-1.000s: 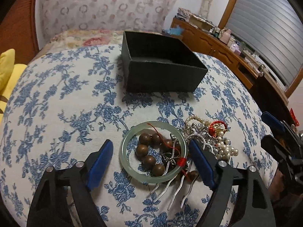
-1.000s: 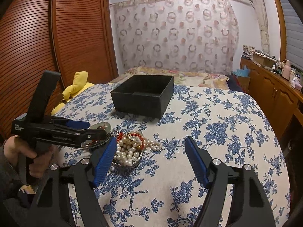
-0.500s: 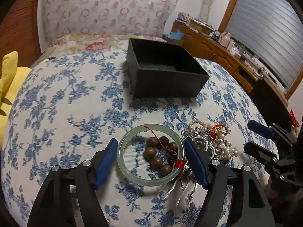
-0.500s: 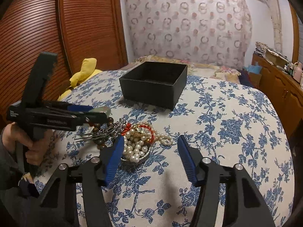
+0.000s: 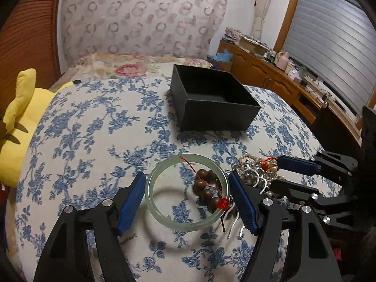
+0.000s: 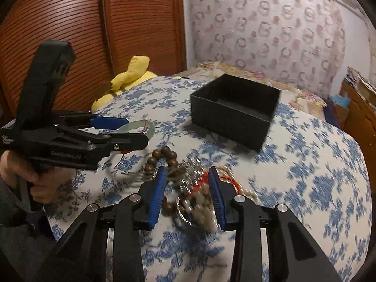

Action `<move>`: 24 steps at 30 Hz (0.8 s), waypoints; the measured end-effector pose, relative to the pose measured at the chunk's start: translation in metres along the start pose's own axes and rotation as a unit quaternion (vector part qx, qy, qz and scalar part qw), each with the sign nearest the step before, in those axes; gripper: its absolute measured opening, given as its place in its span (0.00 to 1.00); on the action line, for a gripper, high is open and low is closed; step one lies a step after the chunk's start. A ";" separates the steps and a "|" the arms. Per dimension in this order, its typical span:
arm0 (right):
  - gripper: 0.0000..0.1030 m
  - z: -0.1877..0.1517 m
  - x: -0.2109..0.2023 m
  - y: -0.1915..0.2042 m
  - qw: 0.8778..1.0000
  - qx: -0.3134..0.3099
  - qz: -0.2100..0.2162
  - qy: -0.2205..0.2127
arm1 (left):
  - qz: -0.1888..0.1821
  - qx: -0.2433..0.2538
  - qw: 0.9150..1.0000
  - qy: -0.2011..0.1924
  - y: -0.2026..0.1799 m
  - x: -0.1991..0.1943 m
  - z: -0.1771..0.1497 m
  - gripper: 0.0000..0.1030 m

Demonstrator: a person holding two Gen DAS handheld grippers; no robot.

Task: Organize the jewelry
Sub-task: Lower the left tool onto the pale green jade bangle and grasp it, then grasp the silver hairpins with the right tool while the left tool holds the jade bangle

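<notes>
A bed in a blue-flowered white cover (image 5: 77, 127) fills the room between a slatted wooden wardrobe (image 6: 70, 23) and a ring-patterned curtain (image 5: 141, 16). An open black square box (image 5: 211, 101) sits mid-bed. The left tool (image 5: 185, 199) grips a pale green jade bangle (image 5: 164, 218), lifted and roughly level. The right tool (image 6: 186, 196), just been closing, straddles a blurred pearl-and-bead heap (image 6: 199, 202); contact unclear.

I see a bedroom in a home: a bed with a blue-flowered cover (image 5: 89, 127), a patterned curtain (image 5: 141, 16), a wooden louvred wardrobe (image 6: 94, 28) and a yellow plush toy (image 5: 21, 119).
</notes>
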State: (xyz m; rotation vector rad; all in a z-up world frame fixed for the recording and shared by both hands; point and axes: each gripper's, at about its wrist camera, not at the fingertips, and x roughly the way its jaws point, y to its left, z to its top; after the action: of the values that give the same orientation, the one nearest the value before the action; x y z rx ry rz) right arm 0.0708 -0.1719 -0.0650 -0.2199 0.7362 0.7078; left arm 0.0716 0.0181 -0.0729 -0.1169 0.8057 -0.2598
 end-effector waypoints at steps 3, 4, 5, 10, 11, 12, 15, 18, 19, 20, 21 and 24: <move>0.38 0.007 0.014 0.001 1.000 -0.013 -0.001 0.019 | 0.003 -0.004 1.000 -0.006 0.005 -0.005 -0.002 0.67; 0.38 0.010 0.019 0.002 0.999 -0.018 -0.004 0.026 | 0.003 -0.005 1.000 -0.007 0.007 -0.007 -0.002 0.67; 0.39 0.011 0.022 0.002 0.999 -0.022 -0.007 0.030 | 0.005 -0.008 1.000 -0.010 0.009 -0.010 -0.003 0.67; 0.38 0.015 0.038 0.001 0.997 -0.039 -0.015 0.059 | 0.008 -0.015 1.000 -0.015 0.017 -0.015 -0.005 0.67; 0.38 0.016 0.040 0.001 0.997 -0.041 -0.013 0.063 | 0.008 -0.017 1.000 -0.015 0.019 -0.015 -0.005 0.67; 0.39 0.016 0.042 0.001 0.997 -0.045 -0.012 0.066 | 0.007 -0.018 1.000 -0.016 0.020 -0.016 -0.006 0.67; 0.39 0.019 0.043 0.000 0.996 -0.053 -0.006 0.078 | 0.007 -0.019 1.000 -0.015 0.021 -0.015 -0.007 0.67; 0.29 0.018 0.042 0.001 0.995 -0.062 -0.005 0.082 | 0.006 -0.020 1.000 -0.016 0.022 -0.015 -0.008 0.67; 0.23 0.018 0.040 0.001 0.995 -0.063 -0.009 0.081 | 0.006 -0.020 1.000 -0.016 0.022 -0.015 -0.008 0.67; 0.19 0.019 0.039 0.001 0.995 -0.064 -0.010 0.079 | 0.006 -0.020 1.000 -0.016 0.022 -0.015 -0.008 0.67; 0.16 0.019 0.036 0.001 0.995 -0.063 -0.007 0.078 | 0.006 -0.020 1.000 -0.017 0.022 -0.016 -0.008 0.67; 0.13 0.019 0.031 -0.001 0.996 -0.059 -0.004 0.072 | 0.007 -0.018 1.000 -0.020 0.020 -0.018 -0.008 0.67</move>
State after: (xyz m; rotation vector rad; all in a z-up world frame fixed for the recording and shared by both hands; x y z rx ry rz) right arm 0.0977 -0.1490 -0.0722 -0.3848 0.8310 0.7335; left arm 0.0581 0.0422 -0.0700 -0.1504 0.7719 -0.2300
